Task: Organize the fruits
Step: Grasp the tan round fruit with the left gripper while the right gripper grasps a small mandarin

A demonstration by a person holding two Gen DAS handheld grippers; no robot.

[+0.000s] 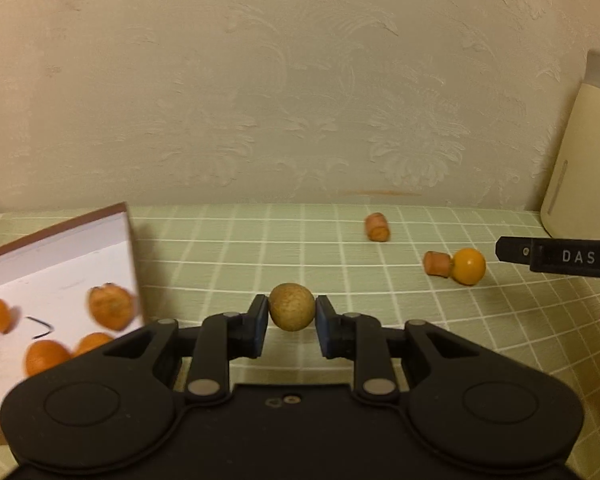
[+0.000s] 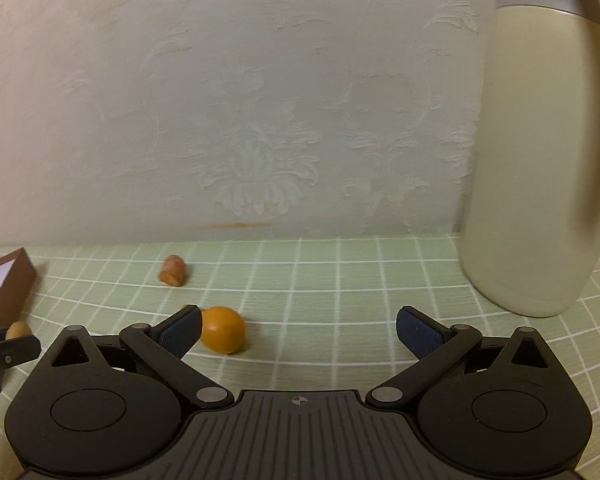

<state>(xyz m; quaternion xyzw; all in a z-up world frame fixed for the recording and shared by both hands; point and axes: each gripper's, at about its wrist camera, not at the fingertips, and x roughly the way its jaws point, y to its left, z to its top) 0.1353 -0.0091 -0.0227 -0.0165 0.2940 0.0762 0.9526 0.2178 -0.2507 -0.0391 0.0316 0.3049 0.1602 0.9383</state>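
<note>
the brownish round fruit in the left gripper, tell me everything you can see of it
The brownish round fruit is a small tan ball with a dull, finely speckled, rough-looking skin. It sits between the blue pads of the left gripper, which is shut on it, one pad pressing each side. It looks whole and undented, above the green checked tablecloth, right of the white box.

A cream jug (image 2: 536, 168) stands upright on the green checked tablecloth (image 2: 340, 276), close against the embossed wallpaper (image 2: 240, 100) behind the cloth.
</note>
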